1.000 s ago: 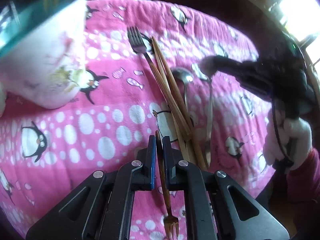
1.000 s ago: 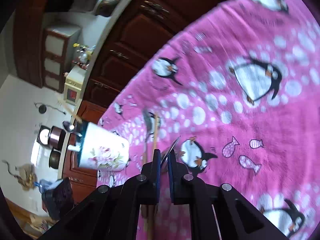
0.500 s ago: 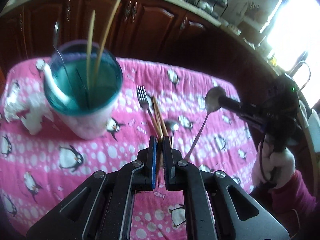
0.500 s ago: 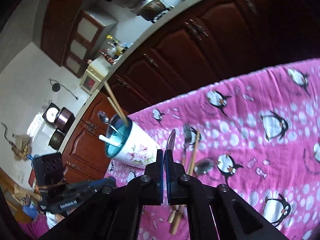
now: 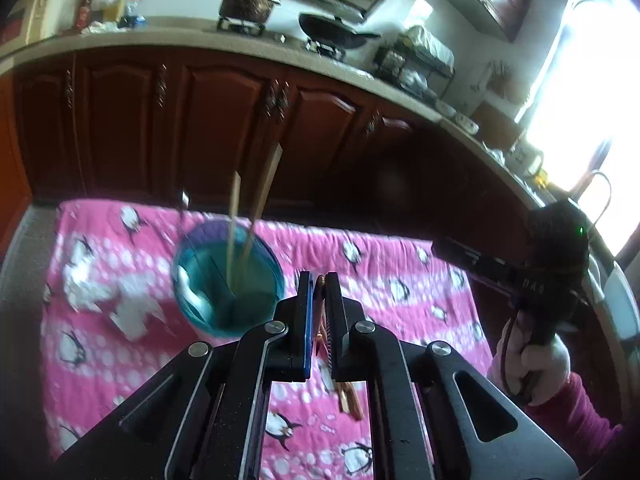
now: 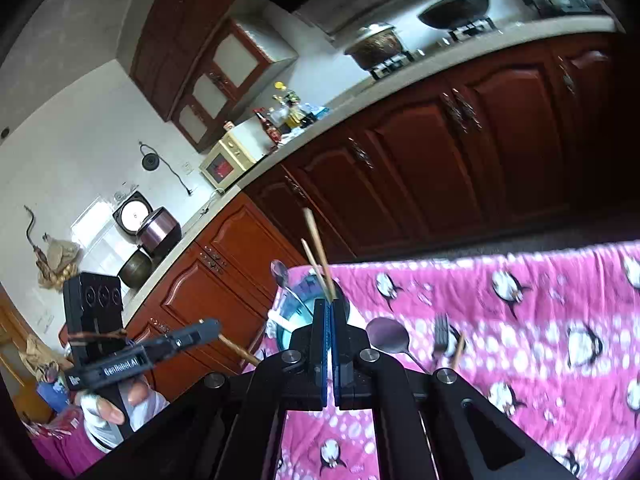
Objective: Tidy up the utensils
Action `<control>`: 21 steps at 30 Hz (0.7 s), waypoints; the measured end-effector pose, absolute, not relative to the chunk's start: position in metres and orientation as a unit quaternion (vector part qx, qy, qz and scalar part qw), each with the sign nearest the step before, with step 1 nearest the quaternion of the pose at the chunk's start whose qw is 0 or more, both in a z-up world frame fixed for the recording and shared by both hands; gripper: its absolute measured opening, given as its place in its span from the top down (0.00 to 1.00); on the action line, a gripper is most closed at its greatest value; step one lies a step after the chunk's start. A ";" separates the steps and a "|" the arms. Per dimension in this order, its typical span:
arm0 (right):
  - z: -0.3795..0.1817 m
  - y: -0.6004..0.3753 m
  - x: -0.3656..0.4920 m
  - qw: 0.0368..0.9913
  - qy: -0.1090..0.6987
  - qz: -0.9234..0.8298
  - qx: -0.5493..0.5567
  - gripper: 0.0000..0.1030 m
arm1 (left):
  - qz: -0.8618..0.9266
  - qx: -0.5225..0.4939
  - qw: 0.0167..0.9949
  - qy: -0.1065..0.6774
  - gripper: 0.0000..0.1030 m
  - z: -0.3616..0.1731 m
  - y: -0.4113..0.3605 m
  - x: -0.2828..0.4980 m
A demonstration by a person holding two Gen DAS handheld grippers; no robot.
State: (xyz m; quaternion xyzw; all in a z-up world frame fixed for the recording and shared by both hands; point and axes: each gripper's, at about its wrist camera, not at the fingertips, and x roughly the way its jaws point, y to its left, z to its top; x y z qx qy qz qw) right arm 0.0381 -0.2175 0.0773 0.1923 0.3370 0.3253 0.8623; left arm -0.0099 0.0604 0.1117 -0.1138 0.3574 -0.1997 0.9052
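On the pink penguin cloth (image 5: 120, 364) stood the teal cup (image 5: 228, 280), two chopsticks (image 5: 250, 220) leaning upright in it. Right of it, the left gripper (image 5: 319, 280) was clamped on a small brown-handled fork (image 5: 319, 320). The right gripper (image 6: 329, 308) was pinched on a spoon (image 6: 386, 338), its bowl showing just right of the jaws

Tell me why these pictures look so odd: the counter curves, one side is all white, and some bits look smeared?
Left wrist view: the fisheye lens bends the counter into an arc, the window is blown out white, and the cup and chopsticks are motion-smeared. Right wrist view: the same curving, dark corners, and a blurred penguin cloth, while the gripper stays sharp.
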 end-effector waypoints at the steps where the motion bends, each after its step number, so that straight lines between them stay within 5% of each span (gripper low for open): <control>1: 0.078 -0.216 0.039 0.866 0.335 0.321 0.186 0.99 | -0.196 -0.114 0.908 0.354 0.96 0.115 0.064 -0.009; 5: 0.049 -0.207 0.056 0.847 0.390 0.312 0.180 0.99 | -0.193 -0.120 0.910 0.347 0.96 0.117 0.072 -0.013; 10: -0.005 -0.189 0.075 0.832 0.454 0.285 0.141 0.78 | -0.189 -0.126 0.907 0.354 0.96 0.110 0.077 -0.014; 21: -0.087 -0.174 0.144 0.817 0.522 0.223 0.095 0.78 | -0.185 -0.135 0.906 0.357 0.96 0.109 0.086 -0.009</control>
